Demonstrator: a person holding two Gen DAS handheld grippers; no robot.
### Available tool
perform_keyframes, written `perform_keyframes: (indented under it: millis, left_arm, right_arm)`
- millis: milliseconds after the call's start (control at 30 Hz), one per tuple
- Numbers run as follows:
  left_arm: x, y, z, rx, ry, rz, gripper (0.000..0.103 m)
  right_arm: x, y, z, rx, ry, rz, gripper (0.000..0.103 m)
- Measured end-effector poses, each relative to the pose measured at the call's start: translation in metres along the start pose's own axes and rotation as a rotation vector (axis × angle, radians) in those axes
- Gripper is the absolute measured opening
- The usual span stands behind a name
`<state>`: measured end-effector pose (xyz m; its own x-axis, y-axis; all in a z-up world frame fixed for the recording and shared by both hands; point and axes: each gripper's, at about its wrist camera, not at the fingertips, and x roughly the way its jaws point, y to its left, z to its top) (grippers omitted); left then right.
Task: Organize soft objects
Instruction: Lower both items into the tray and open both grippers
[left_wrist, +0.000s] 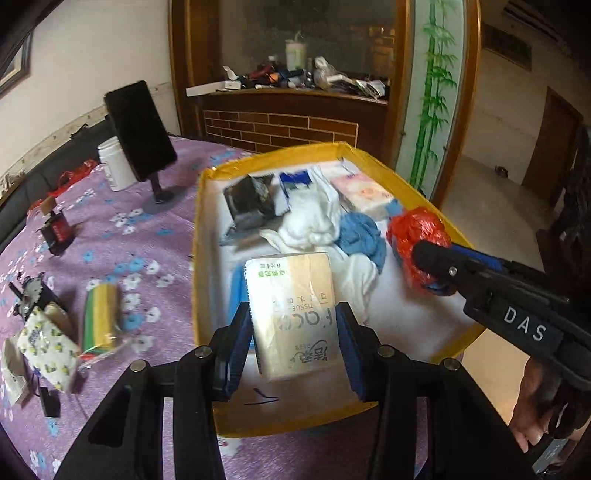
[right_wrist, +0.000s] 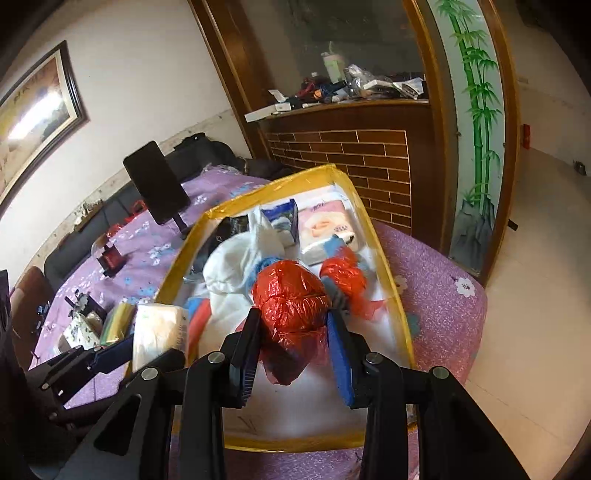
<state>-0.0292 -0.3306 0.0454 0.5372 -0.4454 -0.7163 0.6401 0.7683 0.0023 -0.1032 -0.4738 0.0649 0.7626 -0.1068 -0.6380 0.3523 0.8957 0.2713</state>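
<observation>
Over the yellow-rimmed box (left_wrist: 201, 258), in the left wrist view, the left gripper (left_wrist: 293, 345) is clamping a tissue pack (left_wrist: 295, 317) part-open, long axis pointing away along the fingers. Across in the right wrist view, the right gripper (right_wrist: 293, 349) is squeezing a red plastic bundle (right_wrist: 291, 299), hanging above the box floor, both directly over the drop zone.

Right tongs (right_wrist: 291, 328) clamp red plastic bundle (right_wrist: 291, 299) over yellow-rimmed box (right_wrist: 391, 258).
</observation>
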Motion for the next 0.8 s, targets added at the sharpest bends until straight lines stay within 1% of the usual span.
perform_keyframes:
  millis: [100, 400, 500, 567, 633, 800]
  left_arm:
    - [0.006, -0.003, -0.003, 0.012, 0.019, -0.006, 0.044]
    - [0.005, -0.001, -0.004, 0.009, 0.024, -0.024, 0.046]
    - [0.004, -0.001, -0.003, 0.005, 0.023, -0.024, 0.052]
    - [0.0, 0.0, -0.002, -0.004, 0.015, -0.028, 0.061]
    - [-0.004, 0.002, 0.0, -0.012, 0.003, -0.028, 0.063]
    - [-0.014, 0.008, 0.003, -0.036, -0.011, -0.026, 0.063]
  right_arm:
    - [0.004, 0.0, -0.002, -0.013, 0.008, -0.013, 0.04]
    - [0.004, 0.008, -0.002, -0.044, 0.014, -0.02, 0.042]
    - [0.001, 0.011, -0.001, -0.051, 0.006, -0.03, 0.044]
    - [-0.002, 0.011, 0.0, -0.053, -0.003, -0.034, 0.049]
    - [-0.005, 0.012, 0.0, -0.051, -0.012, -0.035, 0.05]
    - [-0.017, 0.013, 0.003, -0.037, -0.045, -0.024, 0.05]
